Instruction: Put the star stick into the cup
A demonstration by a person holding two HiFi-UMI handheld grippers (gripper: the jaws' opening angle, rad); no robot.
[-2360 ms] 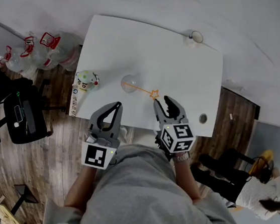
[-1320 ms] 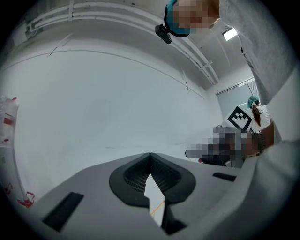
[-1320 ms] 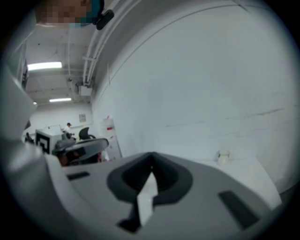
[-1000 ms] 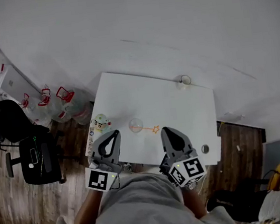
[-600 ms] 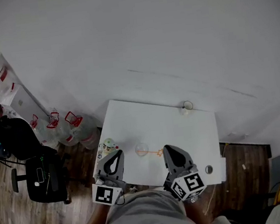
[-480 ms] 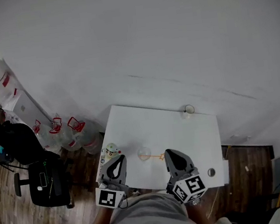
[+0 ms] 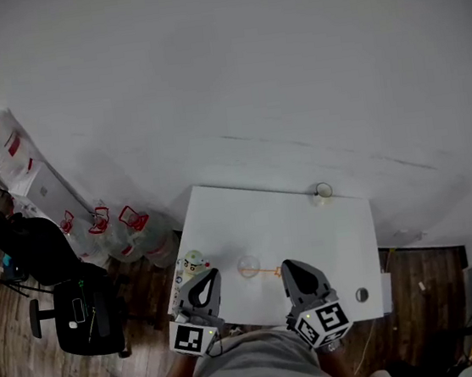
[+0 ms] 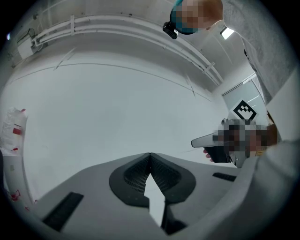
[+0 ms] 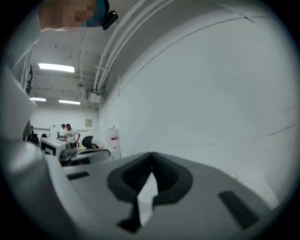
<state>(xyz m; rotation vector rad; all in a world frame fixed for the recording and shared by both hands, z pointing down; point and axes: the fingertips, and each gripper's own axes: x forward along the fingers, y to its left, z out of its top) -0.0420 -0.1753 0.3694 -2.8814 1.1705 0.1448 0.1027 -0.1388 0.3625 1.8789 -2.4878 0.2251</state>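
A plain white wall [image 7: 230,73] fills most of the head view. Below it stands a white table [image 7: 310,234] on a wooden floor. Left of the table are a black office chair [image 7: 85,317] and clear water jugs [image 7: 130,230] with red handles; any label on them is too small to read.

The left gripper [image 7: 210,273] and the right gripper [image 7: 287,264] hang over the table's near edge. Each carries a cube with black-and-white square markers, patterns rather than words. In the left gripper view the left gripper [image 8: 150,155] has its jaws closed tip to tip with nothing between them. The right gripper [image 9: 151,167] shows the same in its own view.

A small pale toy figure [image 7: 196,262] sits at the table's left edge, by the near left corner. The clear cup [image 7: 248,266] stands close to the near edge, between the two grippers. The orange star stick [image 7: 269,271] lies flat on the table just right of the cup, star end away from it. A small ring-shaped thing [image 7: 322,190] rests at the far edge, near the far right corner.
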